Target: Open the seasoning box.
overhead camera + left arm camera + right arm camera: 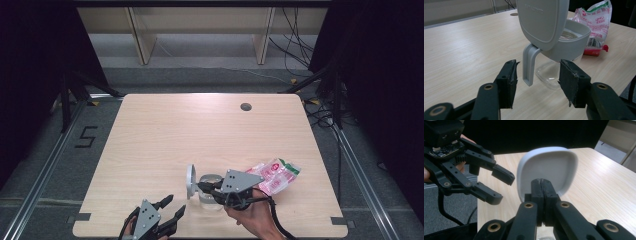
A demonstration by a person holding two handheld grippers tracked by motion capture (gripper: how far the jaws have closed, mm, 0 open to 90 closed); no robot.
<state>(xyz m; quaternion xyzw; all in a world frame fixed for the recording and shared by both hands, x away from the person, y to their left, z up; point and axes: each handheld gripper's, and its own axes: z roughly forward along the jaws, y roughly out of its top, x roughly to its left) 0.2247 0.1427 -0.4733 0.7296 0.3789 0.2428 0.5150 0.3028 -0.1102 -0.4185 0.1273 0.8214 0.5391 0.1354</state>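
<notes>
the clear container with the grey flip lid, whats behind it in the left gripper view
Behind the container lies a pink and white snack bag with a green top edge, on the table. The container's grey rim and raised lid cover the bag's left part.

The jug [559, 47] has a pale grey collar, handle and lid [542, 20] over a clear body. The bag [274, 176] behind it is white with pink-red print and a green edge. Both grippers — left [172, 207], right [541, 185] — are black, on a light wood-grain table [165, 135].
</notes>
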